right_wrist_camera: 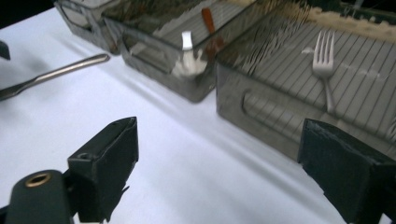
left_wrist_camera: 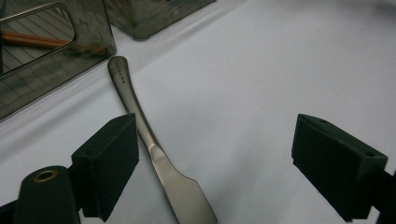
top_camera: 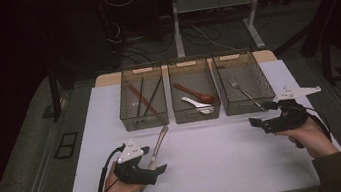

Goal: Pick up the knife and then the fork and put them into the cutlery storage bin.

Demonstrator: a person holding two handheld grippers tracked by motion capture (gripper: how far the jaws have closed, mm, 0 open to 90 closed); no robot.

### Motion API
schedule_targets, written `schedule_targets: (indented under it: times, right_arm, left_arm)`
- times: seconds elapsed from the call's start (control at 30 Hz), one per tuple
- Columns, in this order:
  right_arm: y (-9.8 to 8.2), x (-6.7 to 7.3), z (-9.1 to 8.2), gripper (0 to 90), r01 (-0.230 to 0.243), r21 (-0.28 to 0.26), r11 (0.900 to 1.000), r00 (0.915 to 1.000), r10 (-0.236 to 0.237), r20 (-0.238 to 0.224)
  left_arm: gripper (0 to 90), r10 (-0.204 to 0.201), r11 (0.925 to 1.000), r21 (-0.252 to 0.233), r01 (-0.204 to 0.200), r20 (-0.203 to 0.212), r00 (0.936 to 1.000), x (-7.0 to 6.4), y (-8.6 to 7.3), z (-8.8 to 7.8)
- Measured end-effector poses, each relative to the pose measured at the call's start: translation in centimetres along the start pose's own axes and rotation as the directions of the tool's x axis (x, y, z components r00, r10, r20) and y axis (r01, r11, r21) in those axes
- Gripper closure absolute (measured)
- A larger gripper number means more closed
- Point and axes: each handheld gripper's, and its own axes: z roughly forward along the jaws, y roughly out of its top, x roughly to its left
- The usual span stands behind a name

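The left hand-held gripper [top_camera: 154,166] had its jaws spread, nothing pinched yet; the butter knife [left_wrist_camera: 154,154] lay flat on the white counter [top_camera: 218,165] between them, close against one pad, handle pointing away toward the bins. A good pick-up, I judged, needed the jaws centred over the neck and lowered until both pads met metal, since so thin a piece could slip. Ahead stood the chopstick bin [top_camera: 142,103], then the spoon bin [top_camera: 195,96]. Farther right, the right hand-held gripper [top_camera: 261,115] was spread wide and empty, just before the fork bin [right_wrist_camera: 299,93]. Nothing blocked the knife.
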Motion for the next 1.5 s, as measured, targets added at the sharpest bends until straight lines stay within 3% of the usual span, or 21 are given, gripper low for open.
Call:
schedule_targets:
  times: [0.17,0.4,0.6,0.7,0.83,1.1,1.27,1.5]
  right_arm:
    - [-1.8,0.8,-0.3,12.2,0.014,-0.028,1.000,0.9999,-0.014,-0.009]
    - [-4.3,2.4,-0.2,12.3,0.020,-0.011,1.000,0.9997,-0.020,-0.015]
    - [-5.9,3.5,-0.3,13.5,0.025,0.018,1.000,0.9995,-0.025,-0.019]
    - [-6.2,3.7,-0.4,13.5,0.028,0.018,0.999,0.9994,-0.028,-0.021]
    - [-6.3,3.6,-0.2,13.5,0.028,0.023,0.999,0.9994,-0.028,-0.019]
    - [-6.5,3.5,-0.2,13.5,0.029,0.033,0.999,0.9995,-0.028,-0.011]
    - [-6.5,3.4,-0.2,13.5,0.037,0.035,0.999,0.9993,-0.036,-0.010]
    - [-6.5,3.4,-0.1,13.5,0.039,0.035,0.999,0.9992,-0.039,-0.011]
  left_arm:
    - [27.4,-0.007,1.0000,-0.003,0.007,-0.011,0.9999,0.1,0.1,-0.3]
    - [65.3,-0.007,0.9995,0.031,0.010,-0.069,0.9976,1.0,0.7,0.3]
    - [87.9,-0.035,0.9969,0.065,0.044,-0.130,0.9909,2.6,2.0,1.8]
    - [89.3,-0.044,0.9957,0.074,0.056,-0.161,0.9859,3.6,2.5,2.5]
    - [89.3,-0.072,0.9934,0.076,0.087,-0.174,0.9821,4.9,3.0,4.0]
    - [89.3,-0.047,0.9878,0.135,0.078,-0.222,0.9739,5.5,3.8,7.1]
    - [89.3,-0.061,0.9870,0.132,0.091,-0.213,0.9751,5.7,4.1,7.6]
    - [89.4,-0.063,0.9848,0.151,0.086,-0.153,0.9862,5.3,4.1,7.9]
